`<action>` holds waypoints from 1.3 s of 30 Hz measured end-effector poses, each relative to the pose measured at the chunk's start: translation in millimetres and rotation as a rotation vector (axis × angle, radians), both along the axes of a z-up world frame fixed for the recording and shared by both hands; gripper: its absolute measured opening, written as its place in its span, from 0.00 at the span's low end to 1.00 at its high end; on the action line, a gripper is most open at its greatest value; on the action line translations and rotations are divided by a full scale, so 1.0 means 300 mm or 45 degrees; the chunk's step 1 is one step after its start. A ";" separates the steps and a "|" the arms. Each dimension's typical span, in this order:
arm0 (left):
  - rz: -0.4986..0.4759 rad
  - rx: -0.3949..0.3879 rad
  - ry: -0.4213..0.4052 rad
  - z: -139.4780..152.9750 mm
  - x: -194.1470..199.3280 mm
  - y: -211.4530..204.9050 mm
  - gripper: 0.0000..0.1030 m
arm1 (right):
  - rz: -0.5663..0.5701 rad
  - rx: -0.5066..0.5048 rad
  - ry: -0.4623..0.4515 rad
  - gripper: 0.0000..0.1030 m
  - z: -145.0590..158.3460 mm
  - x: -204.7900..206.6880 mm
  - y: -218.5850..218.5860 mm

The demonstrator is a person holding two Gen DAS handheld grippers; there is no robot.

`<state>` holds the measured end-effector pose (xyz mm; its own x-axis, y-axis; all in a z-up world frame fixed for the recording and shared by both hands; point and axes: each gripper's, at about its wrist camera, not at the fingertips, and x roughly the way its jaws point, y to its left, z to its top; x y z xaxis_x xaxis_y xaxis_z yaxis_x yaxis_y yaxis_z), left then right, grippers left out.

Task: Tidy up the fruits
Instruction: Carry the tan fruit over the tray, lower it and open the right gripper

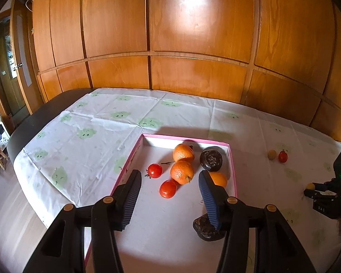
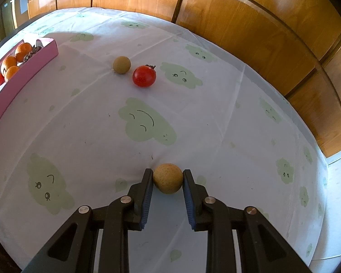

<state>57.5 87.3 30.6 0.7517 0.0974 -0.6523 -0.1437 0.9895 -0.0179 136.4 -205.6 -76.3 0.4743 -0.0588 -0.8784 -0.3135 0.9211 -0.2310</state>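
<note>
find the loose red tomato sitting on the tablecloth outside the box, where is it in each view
Left wrist view: the loose red tomato sits far right, mid-height, on the tablecloth past the pink box's right wall.
Right wrist view: the tomato is upper centre-left, well beyond the fingers.
Shared landmark: the small tan round fruit just left of it in both views.

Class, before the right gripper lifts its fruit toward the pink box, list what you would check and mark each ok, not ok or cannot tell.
1. Right gripper shut on the tan round fruit: ok.
2. Fruit centred between the pads: ok.
3. Left gripper open, holding nothing: ok.
4. Left gripper out of the way of the pink box: not ok, it hangs over it.
5. Free floor inside the box: ok.
6. All loose fruit collected: not ok; red tomato and another tan fruit remain on the cloth.
</note>
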 end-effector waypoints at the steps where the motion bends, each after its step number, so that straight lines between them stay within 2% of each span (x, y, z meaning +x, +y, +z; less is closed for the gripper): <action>1: 0.001 0.000 -0.002 0.001 -0.001 0.002 0.52 | -0.001 -0.006 0.002 0.25 0.000 0.000 0.001; 6: 0.006 0.001 -0.006 0.005 -0.009 0.012 0.52 | -0.021 -0.012 0.024 0.25 0.002 0.015 0.004; 12: 0.015 -0.001 -0.010 0.003 -0.016 0.026 0.52 | -0.001 0.081 0.059 0.25 0.011 0.012 0.029; 15: 0.016 -0.002 -0.010 0.002 -0.016 0.027 0.52 | 0.038 0.180 0.083 0.25 0.032 0.009 0.084; 22: 0.032 -0.017 -0.003 -0.006 -0.020 0.050 0.52 | 0.207 0.436 0.053 0.25 0.169 0.013 0.296; 29: 0.114 -0.029 -0.006 -0.014 -0.023 0.128 0.52 | 0.396 0.578 0.023 0.25 0.260 -0.010 0.520; 34: 0.171 -0.032 -0.001 -0.027 -0.040 0.187 0.52 | 0.477 0.581 0.057 0.25 0.246 -0.032 0.678; 39: 0.193 -0.041 0.021 -0.049 -0.046 0.215 0.52 | 0.500 0.546 0.148 0.26 0.154 -0.004 0.765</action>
<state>43.6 151.8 15.9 0.7193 0.1878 -0.6688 -0.2917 0.9554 -0.0455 135.4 23.8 -30.2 0.2878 0.4733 -0.8326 -0.6508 0.7345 0.1926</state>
